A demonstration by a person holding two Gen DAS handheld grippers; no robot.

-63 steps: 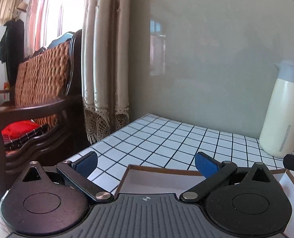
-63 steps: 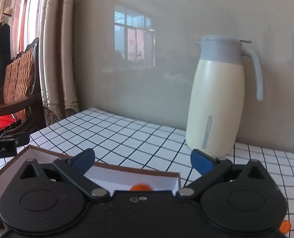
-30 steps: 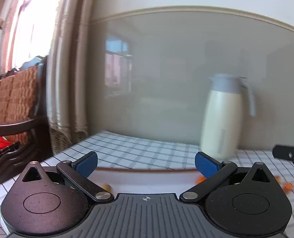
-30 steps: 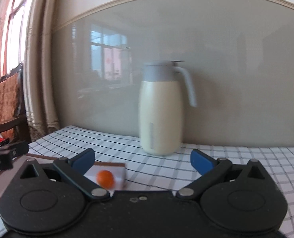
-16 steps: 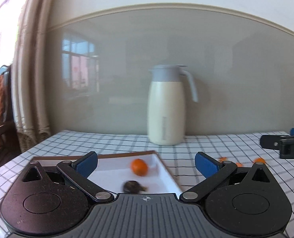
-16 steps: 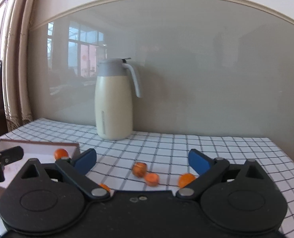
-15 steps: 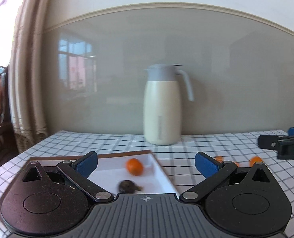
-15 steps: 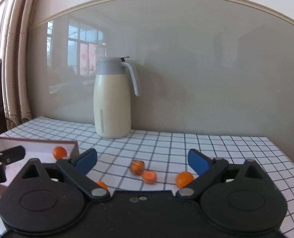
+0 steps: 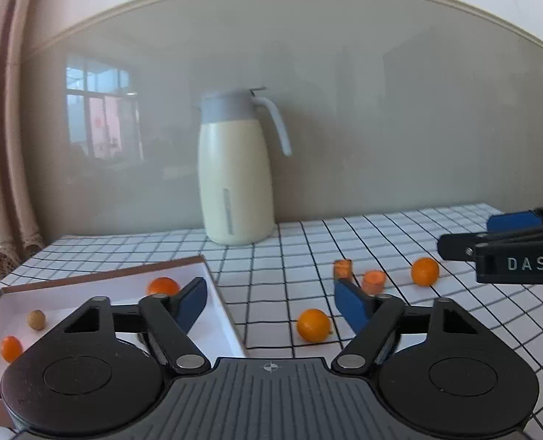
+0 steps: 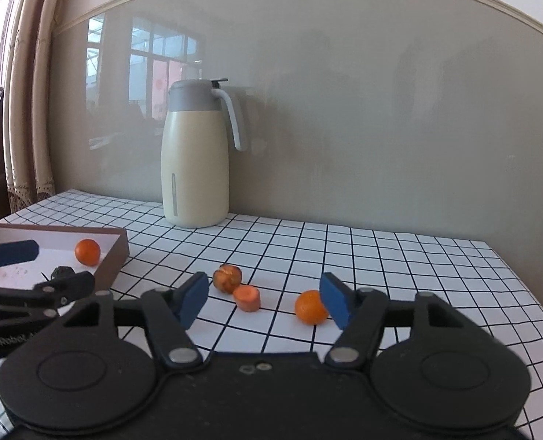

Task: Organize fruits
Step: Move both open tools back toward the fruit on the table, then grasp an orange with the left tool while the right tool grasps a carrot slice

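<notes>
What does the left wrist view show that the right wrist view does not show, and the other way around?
Only the left wrist view shows the near orange lying on the table ahead of the left gripper, and a small tan fruit in the box. Only the right wrist view shows the open right gripper from behind. Both show the jug, a carrot piece and an orange in the box.

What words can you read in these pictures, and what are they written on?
"DAS": white letters on the black body of the right gripper, seen from the left wrist view; the frame edge cuts the rest off.
"GenRobot.A": pale letters on the black body of the left gripper, seen from the right wrist view; partly hidden, so the ending is unclear.
The thermos jug and the box show no readable text.
</notes>
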